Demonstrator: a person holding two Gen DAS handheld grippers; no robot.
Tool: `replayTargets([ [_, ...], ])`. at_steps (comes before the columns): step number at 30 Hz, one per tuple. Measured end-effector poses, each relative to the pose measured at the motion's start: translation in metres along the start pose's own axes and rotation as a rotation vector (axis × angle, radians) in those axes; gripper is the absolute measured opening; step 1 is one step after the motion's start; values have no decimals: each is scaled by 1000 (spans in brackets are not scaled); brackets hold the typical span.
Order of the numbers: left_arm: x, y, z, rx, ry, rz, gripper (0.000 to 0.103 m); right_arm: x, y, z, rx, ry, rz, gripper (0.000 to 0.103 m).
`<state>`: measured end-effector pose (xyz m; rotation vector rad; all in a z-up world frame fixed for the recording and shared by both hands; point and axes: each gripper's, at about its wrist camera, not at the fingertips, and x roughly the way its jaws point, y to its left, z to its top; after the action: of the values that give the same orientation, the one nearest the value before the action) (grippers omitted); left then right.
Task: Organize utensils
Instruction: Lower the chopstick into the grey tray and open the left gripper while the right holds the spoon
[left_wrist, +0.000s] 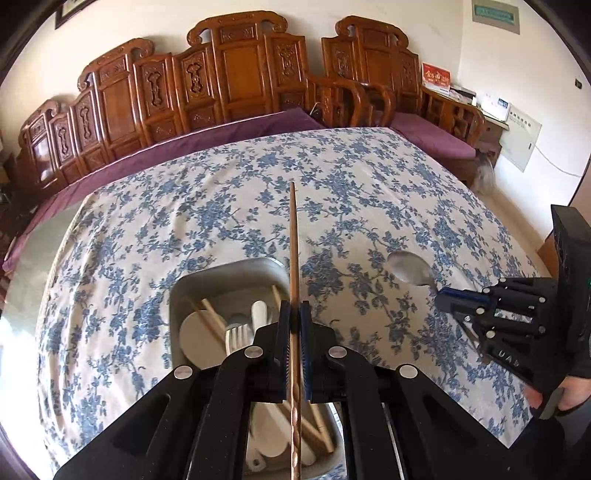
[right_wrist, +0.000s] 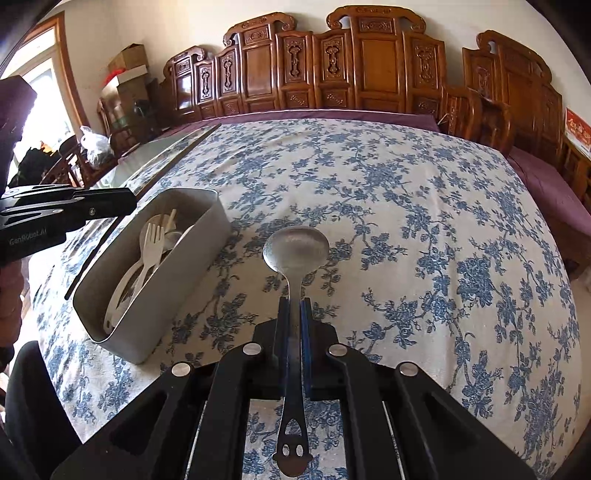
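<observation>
Carved brown wood runs along the far wall, a long bench (left_wrist: 229, 74) with purple cushions, and in front of it I see the table (right_wrist: 424, 229) under a white cloth printed with blue flowers. On that cloth, toward my left side, sits the grey bin (right_wrist: 177, 280), already holding a white fork (right_wrist: 153, 243), pale spoons and chopsticks (a loose jumble). My right tongs (right_wrist: 294, 310) are clamped on a metal spoon (right_wrist: 295, 251), bowl forward, above the cloth beside the bin. My left tongs (left_wrist: 294, 314) pinch a single wooden chopstick (left_wrist: 293, 240) above the bin, tip pointing away.
</observation>
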<state>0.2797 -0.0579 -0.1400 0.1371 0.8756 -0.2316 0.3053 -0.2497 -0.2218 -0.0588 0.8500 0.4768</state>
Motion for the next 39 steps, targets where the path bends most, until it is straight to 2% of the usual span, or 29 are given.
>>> replayTargets([
  [15,40,31,-42,-8,123,35,4,-5,-4,-1,4,-11,0,7],
  [39,56,21,-44,-5,151,17,5,-2,-6,-1,4,-7,-5,7],
])
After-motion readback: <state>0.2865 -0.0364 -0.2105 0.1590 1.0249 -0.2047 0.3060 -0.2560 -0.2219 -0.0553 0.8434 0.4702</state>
